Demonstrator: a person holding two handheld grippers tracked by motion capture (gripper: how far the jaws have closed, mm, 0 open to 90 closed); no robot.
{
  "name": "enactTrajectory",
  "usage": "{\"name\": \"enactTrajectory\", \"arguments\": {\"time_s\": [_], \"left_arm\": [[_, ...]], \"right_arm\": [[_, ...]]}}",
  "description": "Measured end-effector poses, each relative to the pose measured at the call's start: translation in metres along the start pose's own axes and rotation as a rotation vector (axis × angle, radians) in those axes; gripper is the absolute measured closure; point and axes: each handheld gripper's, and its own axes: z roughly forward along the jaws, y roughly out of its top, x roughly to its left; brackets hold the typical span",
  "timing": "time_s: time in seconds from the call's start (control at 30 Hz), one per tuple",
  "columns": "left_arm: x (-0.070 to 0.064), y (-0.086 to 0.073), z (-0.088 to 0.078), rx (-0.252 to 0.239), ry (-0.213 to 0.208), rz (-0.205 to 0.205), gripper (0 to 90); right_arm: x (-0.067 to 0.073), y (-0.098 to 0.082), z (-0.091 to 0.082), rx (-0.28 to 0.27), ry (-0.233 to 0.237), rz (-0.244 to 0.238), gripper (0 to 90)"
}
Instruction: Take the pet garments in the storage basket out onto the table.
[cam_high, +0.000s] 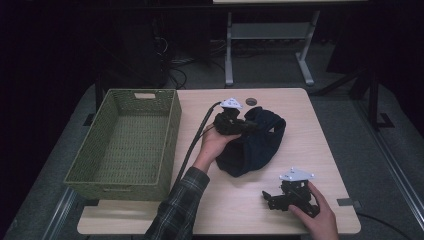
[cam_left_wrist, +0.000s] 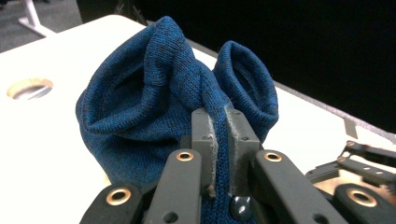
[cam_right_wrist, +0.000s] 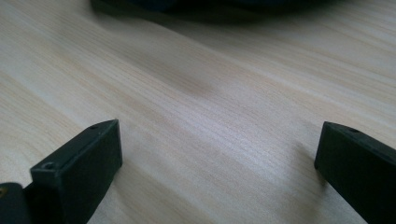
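1. Knit (cam_high: 252, 145): high view. Dark blue garment, bunched in a heap at mid-table (cam_high: 320, 145), right of the basket (cam_high: 125, 145) and apart from it. Basket is woven, green, with nothing in it. Left gripper (cam_high: 248, 126) sits at the heap's upper left edge, held by the left hand (cam_high: 212, 142); plaid sleeve (cam_high: 177, 207) comes in from the bottom. Right gripper (cam_high: 267, 197) rests low on the table near the front right corner, well apart from the knit, right hand (cam_high: 317, 215) behind it. A small round hole (cam_high: 251, 101) lies in the tabletop beyond the heap.

2. Left gripper view. Jaws pressed together on a raised fold of the knit (cam_left_wrist: 173, 88); cloth is squeezed thin between the pads (cam_left_wrist: 201, 140). Two open loops of fabric stand up either side of the pinch. Hole (cam_left_wrist: 29, 87) visible at left.

3. Right gripper view. Jaws spread wide over bare wood (cam_right_wrist: 210, 107), nothing between them. Dark edge of the knit (cam_right_wrist: 187, 7) at top of frame.

4. Handling, judged: light, soft, limp; will sag and trail when lifted, no breakage risk. Ribbed weave should grip well. Best hold is a thick fold or hem; a second pinch on the far side would stop dragging.
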Motion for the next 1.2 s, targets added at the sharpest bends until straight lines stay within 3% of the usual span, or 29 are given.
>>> {"name": "enactTrajectory", "arguments": {"time_s": [0.27, 0.5, 0.83, 0.97, 1.2], "left_arm": [[0.008, -0.011, 0.019, 0.051, 0.005, -0.012, 79.7], [0.007, -0.01, 0.017, 0.065, 0.04, 0.0, 62.3], [-0.004, -0.002, 0.003, 0.087, 0.133, 0.072, 27.4], [-0.01, 0.001, -0.005, 0.111, 0.16, 0.082, 16.4], [-0.015, -0.005, -0.025, 0.059, 0.174, 0.037, 13.3]], "right_arm": [[0.0, 0.0, 0.0, 0.003, 0.001, 0.002, 0.4], [0.0, 0.0, 0.0, 0.003, 0.0, 0.002, 0.5], [0.0, 0.0, 0.0, 0.002, 0.001, 0.003, 0.4], [0.001, 0.0, 0.0, 0.005, 0.003, 0.009, 0.4], [0.001, 0.0, 0.0, 0.006, 0.002, 0.008, 0.4]]}}
